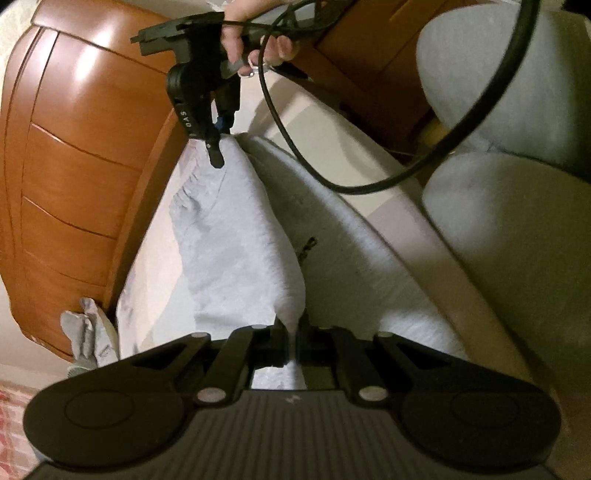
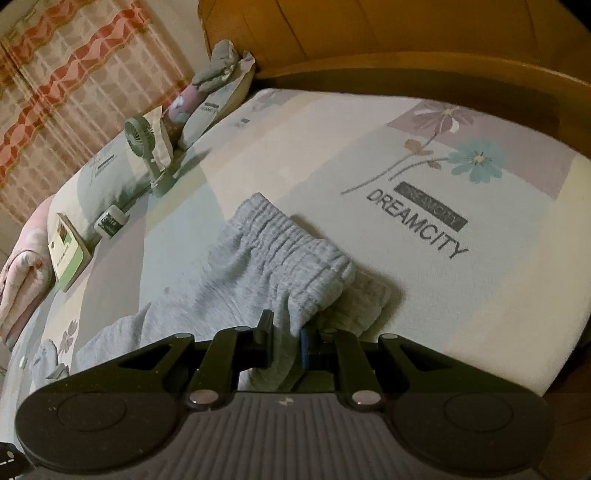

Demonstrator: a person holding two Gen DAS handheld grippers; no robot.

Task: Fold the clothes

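Floral bedsheet (image 2: 424, 155) printed DREAMCITY covers the bed beneath grey sweatpants (image 2: 280, 251), whose gathered elastic waistband lies bunched near the middle; the legs run out of view under the tool. Left tongs (image 1: 291, 343) are clamped shut on a fold of the grey cloth, right tongs (image 2: 286, 341) pinch another edge through a narrow gap. Blur softens the wooden headboard (image 1: 81, 147), a small fan (image 2: 142, 144) and a hand (image 1: 240, 33).

A floral bed sheet (image 2: 369, 155) printed "DREAMCITY" covers the bed below a wooden headboard (image 1: 81, 122). Along its left edge stand a small fan (image 2: 138, 142), a bottle (image 2: 110, 219) and a box (image 2: 66, 251), near patterned curtains (image 2: 74, 74).
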